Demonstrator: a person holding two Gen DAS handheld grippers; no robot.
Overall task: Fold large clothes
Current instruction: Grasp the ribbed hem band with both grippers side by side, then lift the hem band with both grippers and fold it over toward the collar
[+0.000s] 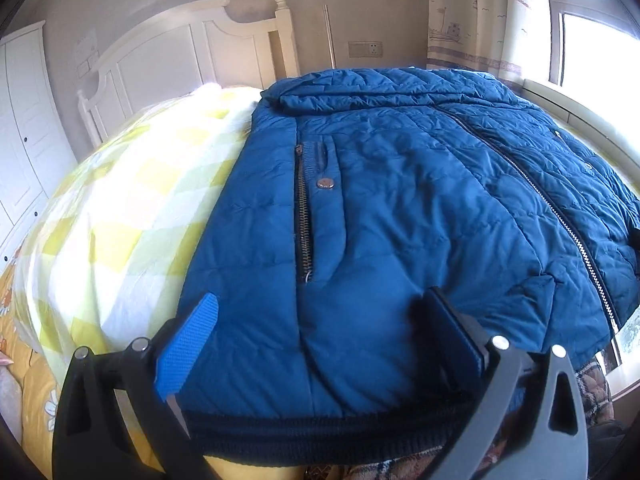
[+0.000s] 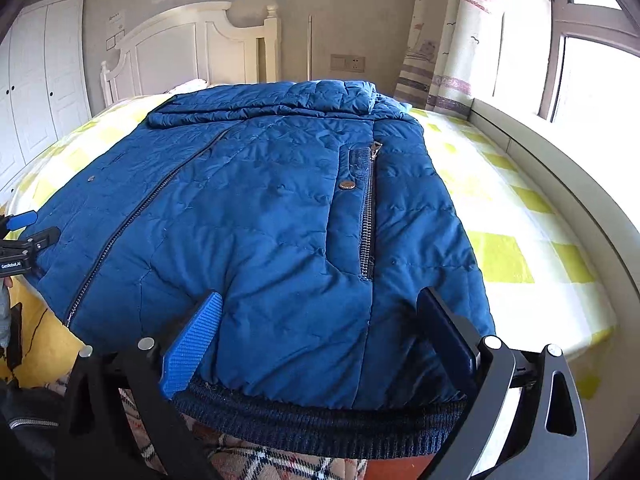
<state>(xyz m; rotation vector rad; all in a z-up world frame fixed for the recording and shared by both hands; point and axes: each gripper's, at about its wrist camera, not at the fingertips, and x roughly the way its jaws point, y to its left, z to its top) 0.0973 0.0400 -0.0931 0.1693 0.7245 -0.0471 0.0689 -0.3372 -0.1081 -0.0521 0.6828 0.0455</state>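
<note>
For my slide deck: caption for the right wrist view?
Open right gripper poised over blue jacket's ribbed hem.

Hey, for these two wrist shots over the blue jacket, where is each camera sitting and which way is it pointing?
Left wrist: sits on the left tool, open at the knit hem, facing the headboard over the blue jacket; only its own fingers show.
Right wrist: sits on the right tool, open at the hem, facing likewise; the left tool shows at left.
Shared: jacket, checked bedspread, headboard, window.
</note>
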